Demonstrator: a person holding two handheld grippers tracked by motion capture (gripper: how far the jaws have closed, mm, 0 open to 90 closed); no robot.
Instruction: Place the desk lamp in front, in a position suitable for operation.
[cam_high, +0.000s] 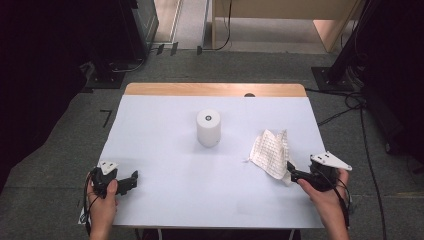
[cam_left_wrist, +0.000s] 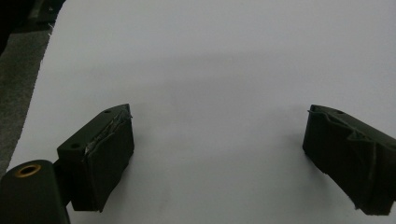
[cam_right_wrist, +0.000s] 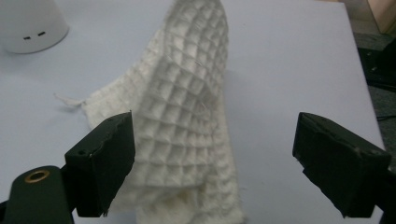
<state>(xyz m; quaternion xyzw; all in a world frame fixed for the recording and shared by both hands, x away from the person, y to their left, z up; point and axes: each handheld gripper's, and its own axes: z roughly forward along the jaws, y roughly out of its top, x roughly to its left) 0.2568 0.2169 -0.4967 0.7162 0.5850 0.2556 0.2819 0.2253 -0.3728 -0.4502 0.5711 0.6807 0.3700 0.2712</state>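
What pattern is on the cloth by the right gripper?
The cloth is white with a raised grid of little squares, like a waffle. The right gripper view shows it best.

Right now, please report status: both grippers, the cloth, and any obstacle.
Left gripper open over bare table. Right gripper open, jaws straddling near end of white waffle cloth, not clamped. White cylinder stands apart, not in the way.
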